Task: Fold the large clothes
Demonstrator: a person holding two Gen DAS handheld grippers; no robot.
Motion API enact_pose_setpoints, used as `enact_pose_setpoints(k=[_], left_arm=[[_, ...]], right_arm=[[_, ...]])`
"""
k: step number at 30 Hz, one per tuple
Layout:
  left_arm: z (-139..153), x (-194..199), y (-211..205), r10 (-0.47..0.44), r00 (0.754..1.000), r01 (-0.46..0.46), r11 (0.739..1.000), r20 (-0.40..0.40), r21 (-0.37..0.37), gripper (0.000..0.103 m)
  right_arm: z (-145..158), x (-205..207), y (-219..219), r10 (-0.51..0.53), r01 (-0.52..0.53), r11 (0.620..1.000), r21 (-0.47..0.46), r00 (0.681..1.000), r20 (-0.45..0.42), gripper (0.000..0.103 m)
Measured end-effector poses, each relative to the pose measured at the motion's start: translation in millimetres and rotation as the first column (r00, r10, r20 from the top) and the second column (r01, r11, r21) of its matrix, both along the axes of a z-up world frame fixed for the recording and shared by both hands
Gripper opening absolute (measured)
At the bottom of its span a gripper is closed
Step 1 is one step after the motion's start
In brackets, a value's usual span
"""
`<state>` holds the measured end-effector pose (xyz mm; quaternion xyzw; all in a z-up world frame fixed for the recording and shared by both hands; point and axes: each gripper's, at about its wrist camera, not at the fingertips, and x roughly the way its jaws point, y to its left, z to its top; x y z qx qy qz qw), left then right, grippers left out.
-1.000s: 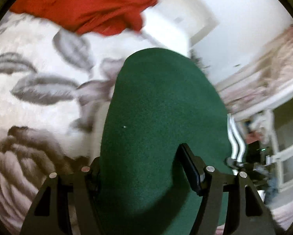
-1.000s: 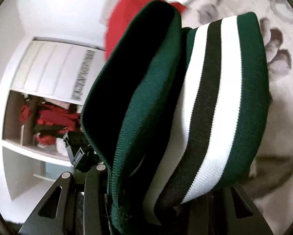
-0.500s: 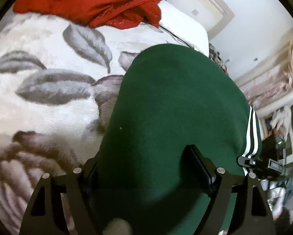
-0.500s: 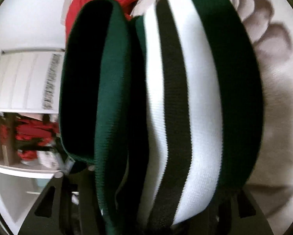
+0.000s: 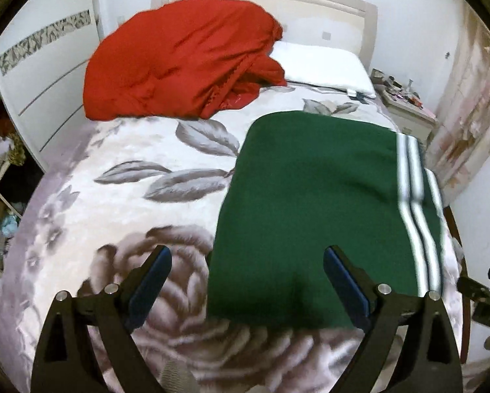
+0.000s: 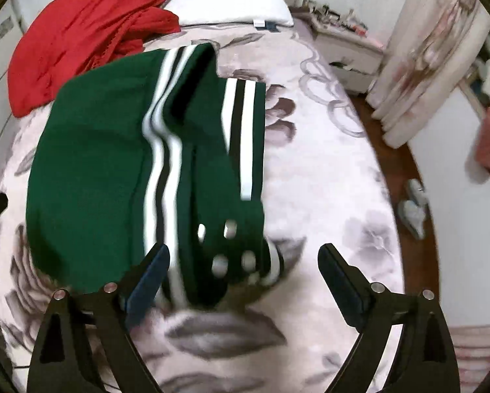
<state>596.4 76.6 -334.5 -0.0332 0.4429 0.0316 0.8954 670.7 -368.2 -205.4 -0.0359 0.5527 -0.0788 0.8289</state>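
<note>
A dark green garment (image 5: 310,203) with white and black striped trim lies folded on the floral bedspread (image 5: 120,216). In the right wrist view the garment (image 6: 107,170) shows its striped bands and several white snap buttons near its front end. My left gripper (image 5: 248,275) is open and empty, just in front of the garment's near edge. My right gripper (image 6: 245,271) is open and empty, over the garment's buttoned end.
A red garment (image 5: 186,55) is heaped at the head of the bed beside a white pillow (image 5: 323,65). A nightstand (image 5: 408,108) with small items stands at the far right. White wardrobe doors (image 5: 42,72) are on the left. Wooden floor (image 6: 405,177) and curtains (image 6: 425,59) lie right of the bed.
Both grippers have let go of the green garment and opened. The garment now lies flat and folded on the bed, and both grippers have drawn back from it.
</note>
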Motion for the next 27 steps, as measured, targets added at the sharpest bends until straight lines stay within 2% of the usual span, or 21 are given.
enact_pose_setpoints(k=[3,4,5,10,20,27], left_arm=[[30,-36,-9,-0.015,1.000,0.015,1.000,0.017,-0.004,0.095],[39,-43,-13,-0.018,1.000,0.018,1.000,0.019,-0.008,0.095],[51,-55,-15,-0.019,1.000,0.019,1.000,0.025,-0.005,0.095],[116,-115,-25,-0.031,0.998,0.032,0.999,0.062,-0.011,0.095],[246,-251,-43,-0.039,0.984,0.035,0.999,0.174,0.027,0.095],[306,-314,-52,-0.030,0.978,0.022,0.999,0.206,0.041,0.095]], right_arm=[[28,-41,14,-0.007,0.008,0.999,-0.034,1.000,0.022,0.094],[49,-58,44,-0.008,0.010,0.999,-0.036,0.999,0.033,0.094],[51,-80,50,-0.010,0.012,0.999,-0.037,0.999,0.046,0.094],[119,-159,71,-0.011,0.017,0.999,-0.046,0.993,0.118,0.094],[281,-309,93,0.016,-0.006,0.999,-0.040,0.961,0.275,0.094],[372,-397,95,0.037,-0.022,0.999,-0.045,0.929,0.367,0.094]])
